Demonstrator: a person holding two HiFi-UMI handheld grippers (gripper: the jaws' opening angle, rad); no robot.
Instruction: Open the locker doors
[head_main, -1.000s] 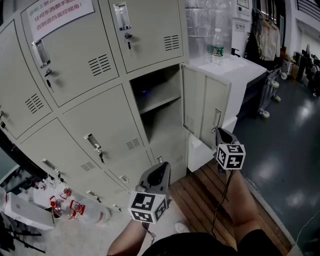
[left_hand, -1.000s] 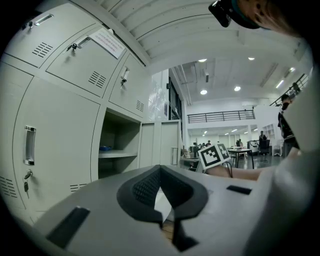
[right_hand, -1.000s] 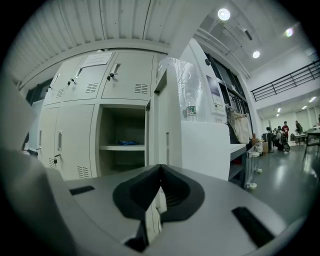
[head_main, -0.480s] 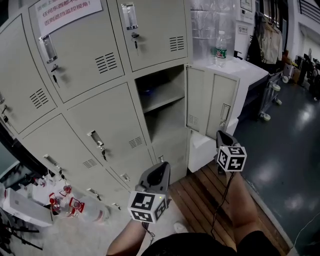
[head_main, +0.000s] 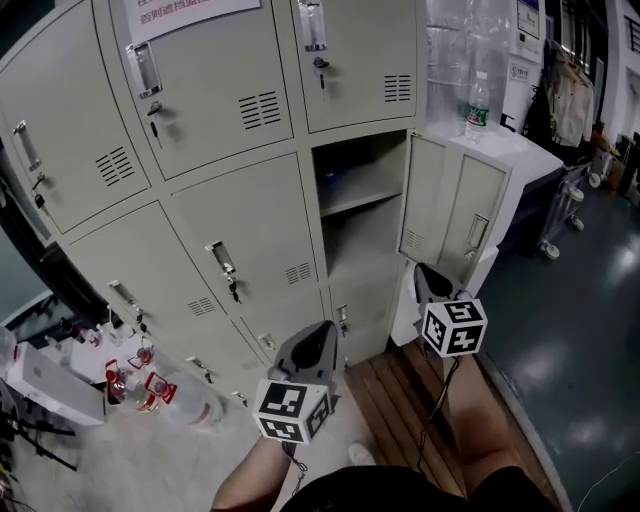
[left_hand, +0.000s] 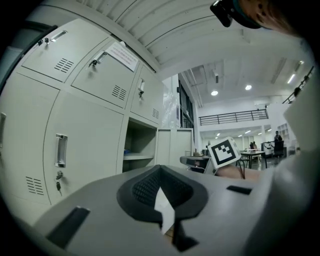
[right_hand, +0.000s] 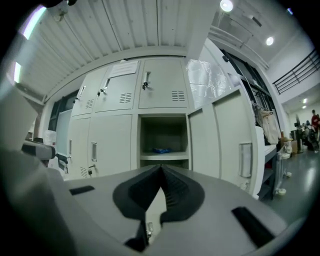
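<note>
The grey locker bank (head_main: 230, 210) fills the head view. One middle compartment (head_main: 360, 195) stands open, its door (head_main: 455, 215) swung out to the right. My right gripper (head_main: 428, 277) is shut and empty, just below and in front of that door's lower edge, apart from it. In the right gripper view my right gripper (right_hand: 161, 167) points at the open compartment (right_hand: 162, 137), with the door (right_hand: 230, 145) to its right. My left gripper (head_main: 318, 338) is shut and empty, low before the closed bottom doors. In its own view my left gripper (left_hand: 160, 167) faces a closed door's handle (left_hand: 60, 150).
A water bottle (head_main: 478, 100) stands on a white cabinet (head_main: 510, 150) right of the lockers. Several bottles (head_main: 150, 390) and a white box (head_main: 50, 380) lie on the floor at left. Wooden slats (head_main: 400, 400) lie underfoot. A small blue thing (right_hand: 161, 150) lies on the open shelf.
The head view has turned left, so the lockers sit further right in frame. The right gripper now stands a little left of the open door's handle. Both grippers stay shut.
</note>
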